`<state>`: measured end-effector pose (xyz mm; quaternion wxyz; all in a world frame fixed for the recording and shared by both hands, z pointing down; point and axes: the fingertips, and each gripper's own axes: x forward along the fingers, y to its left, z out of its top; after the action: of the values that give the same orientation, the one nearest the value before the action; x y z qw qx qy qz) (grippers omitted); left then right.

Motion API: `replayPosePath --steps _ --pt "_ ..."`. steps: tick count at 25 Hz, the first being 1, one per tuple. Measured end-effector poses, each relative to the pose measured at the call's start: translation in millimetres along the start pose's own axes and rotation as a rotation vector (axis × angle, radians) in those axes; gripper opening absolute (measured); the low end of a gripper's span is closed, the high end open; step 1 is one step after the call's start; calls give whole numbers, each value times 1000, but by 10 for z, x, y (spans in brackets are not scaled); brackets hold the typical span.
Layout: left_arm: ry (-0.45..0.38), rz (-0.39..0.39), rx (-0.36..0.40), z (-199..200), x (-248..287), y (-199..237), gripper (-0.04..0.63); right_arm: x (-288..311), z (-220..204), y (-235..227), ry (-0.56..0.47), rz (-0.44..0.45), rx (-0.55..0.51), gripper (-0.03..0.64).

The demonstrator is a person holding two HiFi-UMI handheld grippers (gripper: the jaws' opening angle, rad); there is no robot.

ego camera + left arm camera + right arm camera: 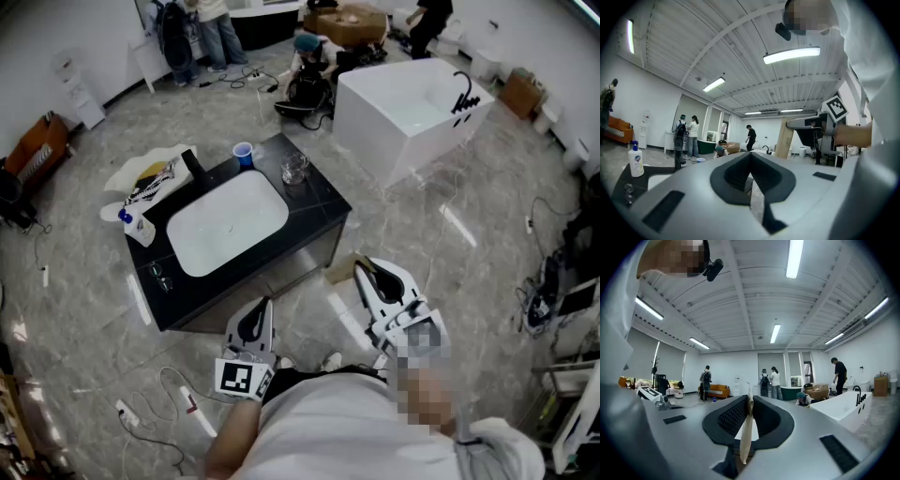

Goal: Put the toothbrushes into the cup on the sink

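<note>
Head view: sink bench (319,202) lies ahead & left of both claws. Blue cup (244,154) sits at its far edge; toothbrushes not made out. Left claw (255,319) is nearer it than right claw (367,272).
Left gripper view: left claw (750,155) clenched, empty.
Right gripper view: right claw (749,402) clenched, w/ a thin tan strip (746,437) in the seam.

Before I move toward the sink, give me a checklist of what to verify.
1. Left gripper empty: ok, jaws together on nothing.
2. Right gripper empty: ok, jaws together on nothing.
3. Blue cup upright on the counter: ok, at the far side of the sink.
4. Toothbrushes located: cannot tell, none made out in any view.
5. Grippers within reach of the blue cup: not ok, both are held close to the person's body, short of the counter.
</note>
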<state>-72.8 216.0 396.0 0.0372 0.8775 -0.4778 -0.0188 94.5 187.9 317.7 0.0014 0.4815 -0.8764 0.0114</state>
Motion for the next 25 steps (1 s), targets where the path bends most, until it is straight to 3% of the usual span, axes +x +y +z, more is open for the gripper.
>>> replayPosePath --steps 16,25 --pt "-1 -7 -17 -5 187 -22 2 -13 23 -166 -20 -5 26 60" --pt "19 52 -17 -51 243 -134 2 -135 -93 -398 -7 22 55 60"
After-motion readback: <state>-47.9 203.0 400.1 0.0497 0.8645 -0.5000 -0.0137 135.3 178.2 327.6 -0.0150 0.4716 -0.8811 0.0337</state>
